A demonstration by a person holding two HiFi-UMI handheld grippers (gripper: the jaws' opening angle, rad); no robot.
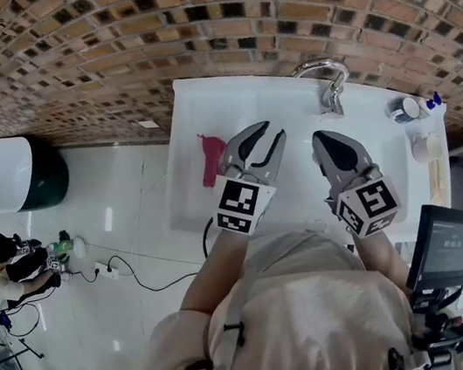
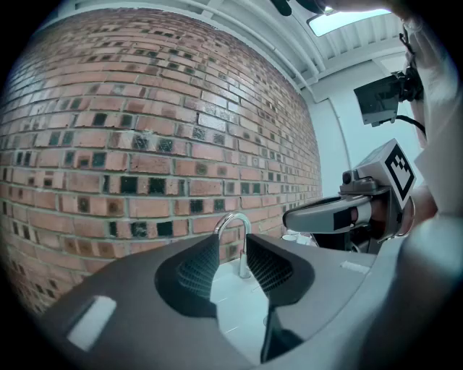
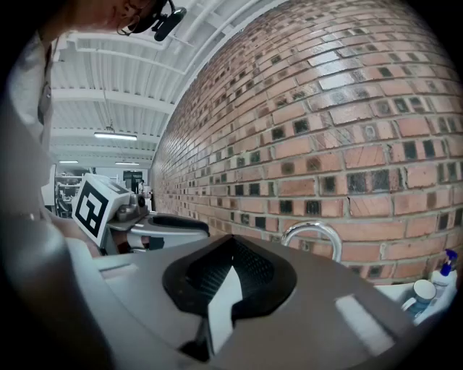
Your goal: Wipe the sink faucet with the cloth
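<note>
Left hand-held gripper [image 1: 274,131]: jaws apart, nothing btwn, hanging just right of red cloth [image 1: 209,159] on the sink [image 1: 198,95], prob. lined up to grab it. Right hand-held gripper [image 1: 319,136]: jaws together, idle. Faucet [image 1: 326,81] sits ahead of it.

Faucet [image 1: 326,83]: polished chrome metal, mirror-glossy. Sink [image 1: 198,97]: smooth, glossy white, ceramic look. Cloth [image 1: 210,159]: red fabric, soft, matt, crumpled. Brick wall [image 1: 142,27]: rough, matt, recessed mortar joints. Floor [image 1: 135,241]: glossy light tile, reflective. Left gripper [image 2: 233,249] shell: matt grey plastic; pads [image 2: 197,269]: black, ribbed mesh texture.
</note>
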